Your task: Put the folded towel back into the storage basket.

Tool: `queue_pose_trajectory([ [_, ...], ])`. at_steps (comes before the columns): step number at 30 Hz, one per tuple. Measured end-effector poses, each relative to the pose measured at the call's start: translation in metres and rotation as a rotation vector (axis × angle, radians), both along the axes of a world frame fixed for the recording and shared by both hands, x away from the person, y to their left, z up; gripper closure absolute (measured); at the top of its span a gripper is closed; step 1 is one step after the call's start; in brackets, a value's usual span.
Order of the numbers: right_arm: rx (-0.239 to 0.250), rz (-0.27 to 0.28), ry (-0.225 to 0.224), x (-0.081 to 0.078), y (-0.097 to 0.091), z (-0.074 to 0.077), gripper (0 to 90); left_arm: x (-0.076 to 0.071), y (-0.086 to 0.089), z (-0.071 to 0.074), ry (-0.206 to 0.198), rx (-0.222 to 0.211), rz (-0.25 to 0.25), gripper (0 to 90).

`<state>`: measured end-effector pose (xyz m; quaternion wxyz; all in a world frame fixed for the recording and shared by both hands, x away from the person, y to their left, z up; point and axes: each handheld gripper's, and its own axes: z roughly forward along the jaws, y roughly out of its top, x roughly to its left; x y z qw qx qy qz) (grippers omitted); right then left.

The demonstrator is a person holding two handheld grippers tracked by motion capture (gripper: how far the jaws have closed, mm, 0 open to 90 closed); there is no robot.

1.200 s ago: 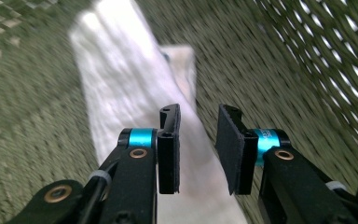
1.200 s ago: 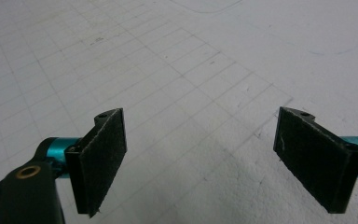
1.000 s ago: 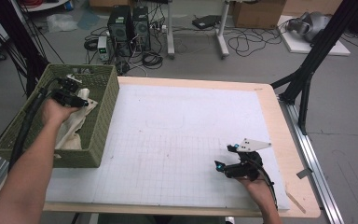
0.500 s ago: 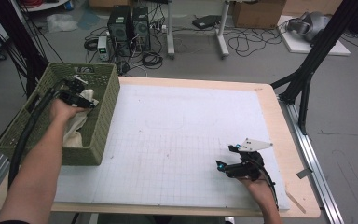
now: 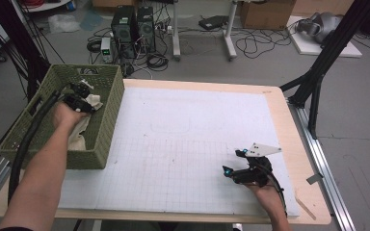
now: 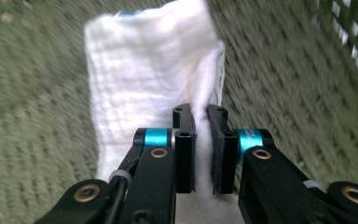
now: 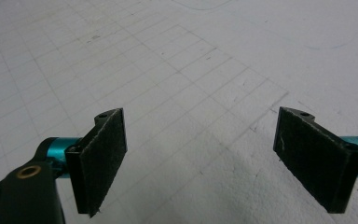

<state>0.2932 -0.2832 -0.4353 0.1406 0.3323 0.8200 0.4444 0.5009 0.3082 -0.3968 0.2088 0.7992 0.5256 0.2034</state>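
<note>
A white cloth (image 5: 79, 132) lies crumpled inside the green woven basket (image 5: 107, 120) at the table's left edge. My left gripper (image 5: 84, 96) reaches down into the basket. In the left gripper view its jaws have just been closing, and my left gripper (image 6: 200, 114) now pinches a raised fold of the white cloth (image 6: 140, 79) between its pads. My right gripper (image 5: 234, 162) rests near the front right of the white gridded mat (image 5: 183, 144). In the right gripper view, my right gripper (image 7: 200, 135) has its pads wide apart with nothing between them.
The basket's walls stand close around the left gripper (image 6: 307, 70). A thick black cable (image 5: 26, 139) trails from the left hand over the basket's near rim. Computers, cables and black frame legs stand on the floor beyond the table.
The left hand has shifted slightly to the right inside the basket. The right hand and its gripper have stayed where they were.
</note>
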Motion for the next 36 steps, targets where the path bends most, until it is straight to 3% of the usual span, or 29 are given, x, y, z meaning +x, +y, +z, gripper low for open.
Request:
queue_pose_trajectory([
  [3, -0.001, -0.004, -0.002, -0.001, -0.001, 0.0, 16.4, -0.001, -0.004, 0.004, -0.061, -0.061, -0.007, 82.0],
  [5, -0.001, -0.001, -0.004, 0.0, 0.0, 0.0, 16.4, 0.0, -0.005, -0.002, 0.007, -0.058, -0.012, 80.6],
  [6, -0.001, 0.0, -0.004, 0.0, 0.0, 0.0, 16.4, 0.001, -0.004, -0.008, 0.071, -0.072, -0.028, 77.5],
  [7, -0.002, 0.0, 0.0, -0.001, 0.0, 0.0, 16.4, 0.001, -0.005, -0.013, 0.094, -0.065, -0.037, 72.9],
  [10, -0.002, 0.004, -0.002, 0.0, 0.001, 0.001, 16.4, 0.0, -0.005, -0.006, 0.088, -0.103, -0.048, 59.0],
  [13, -0.002, 0.01, -0.005, -0.001, 0.003, 0.001, 16.4, -0.005, -0.005, 0.007, 0.067, -0.104, -0.067, 52.2],
  [18, 0.004, 0.015, -0.012, 0.0, 0.004, 0.002, 16.5, -0.021, 0.002, 0.024, 0.015, -0.06, -0.103, 49.5],
  [22, 0.015, 0.023, -0.014, 0.0, 0.004, 0.003, 16.5, -0.041, 0.012, 0.032, 0.036, 0.014, -0.143, 49.1],
  [25, 0.021, 0.034, -0.019, 0.001, 0.004, 0.003, 16.5, -0.059, 0.021, 0.037, 0.041, -0.011, -0.151, 51.5],
  [28, 0.023, 0.043, -0.018, 0.002, 0.005, 0.003, 16.5, -0.073, 0.026, 0.04, 0.092, 0.036, -0.158, 54.7],
  [32, 0.021, 0.054, -0.024, 0.003, 0.007, 0.004, 16.5, -0.085, 0.029, 0.04, 0.17, 0.076, -0.208, 60.8],
  [34, 0.024, 0.058, -0.026, 0.002, 0.008, 0.005, 16.5, -0.088, 0.028, 0.038, 0.189, 0.091, -0.241, 63.7],
  [36, 0.023, 0.056, -0.031, 0.002, 0.009, 0.006, 16.5, -0.089, 0.028, 0.034, 0.232, 0.06, -0.258, 63.8],
])
